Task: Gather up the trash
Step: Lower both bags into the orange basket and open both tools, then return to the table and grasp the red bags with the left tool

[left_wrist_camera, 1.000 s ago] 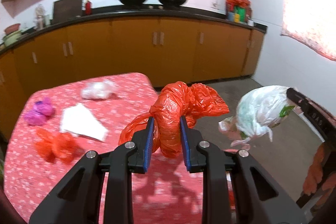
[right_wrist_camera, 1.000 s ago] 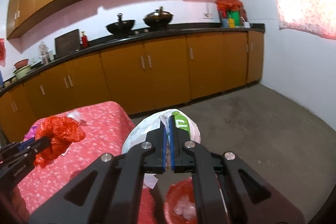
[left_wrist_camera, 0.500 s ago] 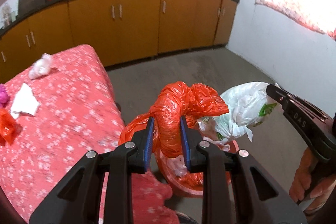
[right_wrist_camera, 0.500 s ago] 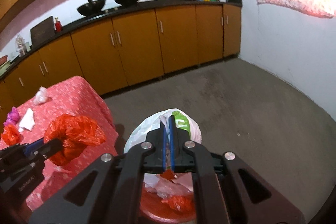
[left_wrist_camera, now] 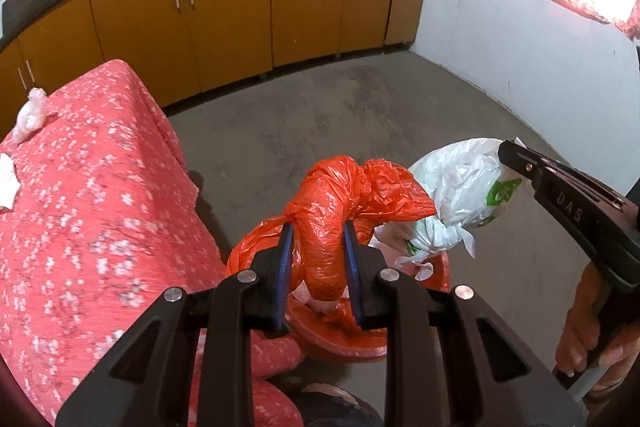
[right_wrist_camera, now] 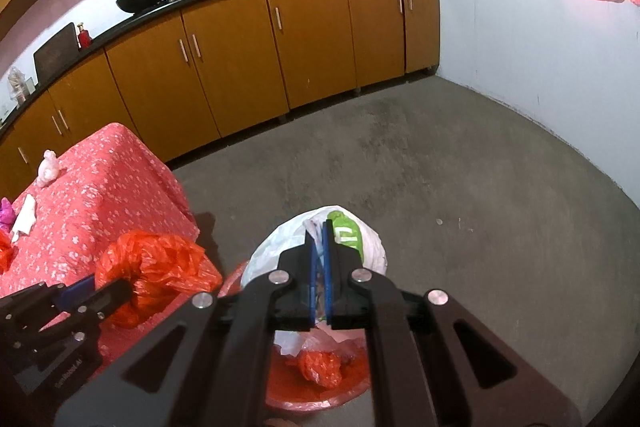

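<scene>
My left gripper (left_wrist_camera: 316,231) is shut on a crumpled orange plastic bag (left_wrist_camera: 352,199) and holds it over a red trash bin (left_wrist_camera: 344,339) on the floor beside the table. My right gripper (right_wrist_camera: 319,227) is shut on a white plastic bag with green print (right_wrist_camera: 352,239), also held above the red bin (right_wrist_camera: 320,391). The bin holds orange and clear plastic scraps. In the right wrist view the orange bag (right_wrist_camera: 156,267) hangs at the left. In the left wrist view the white bag (left_wrist_camera: 464,195) hangs at the right.
A table with a red flowered cloth (left_wrist_camera: 80,211) stands at the left, with a clear crumpled bag (left_wrist_camera: 30,111), white paper (right_wrist_camera: 24,219) and more scraps on it. Orange cabinets (right_wrist_camera: 240,51) line the back wall. Grey floor (right_wrist_camera: 440,167) spreads to the right.
Both grippers have swung right from over the table and downward, carrying their bags to above the red bin. Both stay shut on their bags.
</scene>
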Motion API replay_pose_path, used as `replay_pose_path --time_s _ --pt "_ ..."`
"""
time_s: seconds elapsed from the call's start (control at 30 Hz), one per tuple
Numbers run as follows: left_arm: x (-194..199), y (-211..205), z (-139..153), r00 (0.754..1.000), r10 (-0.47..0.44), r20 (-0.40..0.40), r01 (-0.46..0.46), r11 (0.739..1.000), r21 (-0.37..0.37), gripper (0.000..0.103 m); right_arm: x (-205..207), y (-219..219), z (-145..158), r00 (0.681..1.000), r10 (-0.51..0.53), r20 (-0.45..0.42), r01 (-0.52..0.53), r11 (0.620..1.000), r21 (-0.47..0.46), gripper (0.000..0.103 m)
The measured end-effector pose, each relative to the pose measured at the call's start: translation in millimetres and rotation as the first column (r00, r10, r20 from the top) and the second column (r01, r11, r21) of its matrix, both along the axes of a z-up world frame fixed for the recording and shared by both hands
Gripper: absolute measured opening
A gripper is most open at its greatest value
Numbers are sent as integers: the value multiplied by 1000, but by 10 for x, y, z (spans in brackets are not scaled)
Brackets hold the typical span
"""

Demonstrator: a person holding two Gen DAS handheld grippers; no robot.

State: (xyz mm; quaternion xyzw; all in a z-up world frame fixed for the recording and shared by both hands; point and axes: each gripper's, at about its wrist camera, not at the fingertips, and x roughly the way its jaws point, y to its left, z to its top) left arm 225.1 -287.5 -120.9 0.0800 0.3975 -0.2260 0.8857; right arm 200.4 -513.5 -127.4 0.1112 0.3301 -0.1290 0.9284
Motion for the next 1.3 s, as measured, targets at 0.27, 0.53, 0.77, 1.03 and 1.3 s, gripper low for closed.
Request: replay_pose_path --time_s 0.27,0.53,0.77,1.03,1.3 --pt "32 -156 -164 999 -21 -29 22 999 25 25 88 -85 -105 1000 13 -20 -12 999 36 5" --pt "159 -191 -242 999 -30 -41 32 999 36 41 134 -108 -180 998 52 -25 -50 995 82 24" --pt "193 -50 -137 999 6 -33 -6 1000 -5 42 124 -104 -103 999 44 -23 -43 998 55 26" --pt "173 320 158 997 71 9 -70 996 -58 42 175 216 120 994 106 5 -106 994 10 30" --pt "87 1129 435 976 190 107 -186 982 -46 45 334 772 328 977 213 28 -213 977 -3 35"
